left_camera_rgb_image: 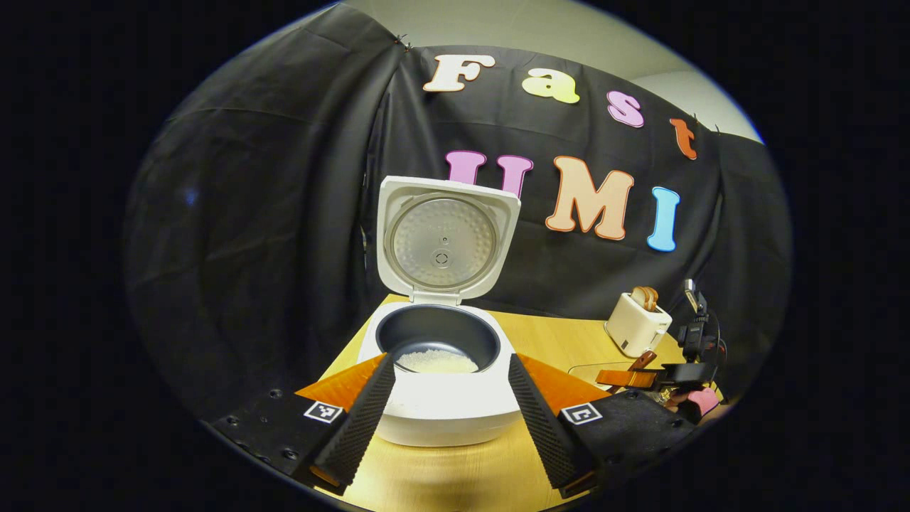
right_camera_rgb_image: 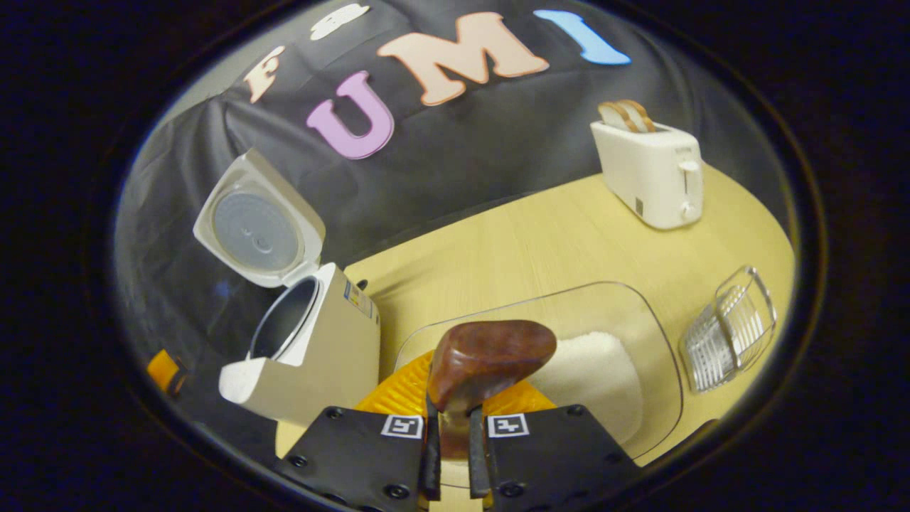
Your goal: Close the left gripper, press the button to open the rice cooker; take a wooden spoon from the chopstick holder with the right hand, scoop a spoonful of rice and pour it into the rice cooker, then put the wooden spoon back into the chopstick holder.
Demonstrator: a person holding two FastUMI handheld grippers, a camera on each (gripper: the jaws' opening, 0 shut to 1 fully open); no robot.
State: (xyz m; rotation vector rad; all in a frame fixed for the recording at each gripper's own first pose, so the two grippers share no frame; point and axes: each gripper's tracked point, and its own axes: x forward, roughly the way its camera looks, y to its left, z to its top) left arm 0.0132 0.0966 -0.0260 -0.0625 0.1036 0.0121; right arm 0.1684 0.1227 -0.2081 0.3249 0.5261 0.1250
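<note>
**With the lid up, the spoon sits clamped over the rice tray**

While the left gripper [left_camera_rgb_image: 448, 419] holds its jaws spread wide apart and grasping nothing, the rice cooker [left_camera_rgb_image: 441, 398] stands on the bench [left_camera_rgb_image: 569, 341] straight ahead of them, its body framed between the two fingers. Its lid [left_camera_rgb_image: 444, 242] is raised upright behind the dark inner pot [left_camera_rgb_image: 434, 334], and a low layer of white rice [left_camera_rgb_image: 436, 363] lies on the pot's bottom.

Over in the right gripper view, the right gripper [right_camera_rgb_image: 455, 455] has its jaws clenched on the handle of the wooden spoon [right_camera_rgb_image: 487, 359], whose bowl rises just ahead of the fingertips. Beneath and beyond the bowl lies a clear tray [right_camera_rgb_image: 640, 320] with a heap of rice [right_camera_rgb_image: 593, 377] in it. Ahead and left of these jaws stands the open cooker; far ahead to the right is a toaster [right_camera_rgb_image: 650, 174] with bread in it, and nearer on the right a wire chopstick holder [right_camera_rgb_image: 729, 331].
</note>
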